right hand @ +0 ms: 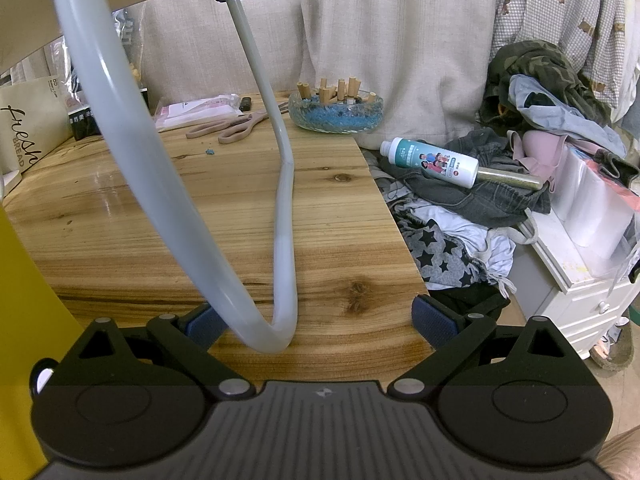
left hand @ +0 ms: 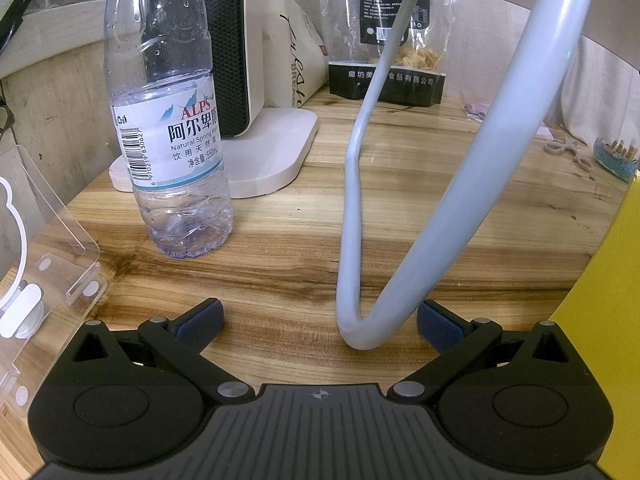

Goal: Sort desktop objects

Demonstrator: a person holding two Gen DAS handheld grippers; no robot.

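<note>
My left gripper (left hand: 320, 320) is open and empty, low over the wooden desk (left hand: 280, 248). A clear ALPS water bottle (left hand: 168, 128) stands upright ahead to its left. My right gripper (right hand: 316, 316) is open and empty near the desk's right edge (right hand: 380, 208). Beige scissors (right hand: 232, 126) lie at the far side, also in the left wrist view (left hand: 570, 150). A glass ashtray (right hand: 336, 114) with cigarette butts sits behind them. A bent white gooseneck tube (left hand: 460, 184) loops down between the fingers in both views (right hand: 160, 184).
A white heater (left hand: 256, 80) stands behind the bottle. A clear acrylic stand (left hand: 44, 248) is at the left. A paper bread bag (left hand: 298, 60) and snack bag (left hand: 392, 40) are at the back. A yellow object (left hand: 604, 320) is at the right. Clothes (right hand: 480, 200) lie beyond the desk edge.
</note>
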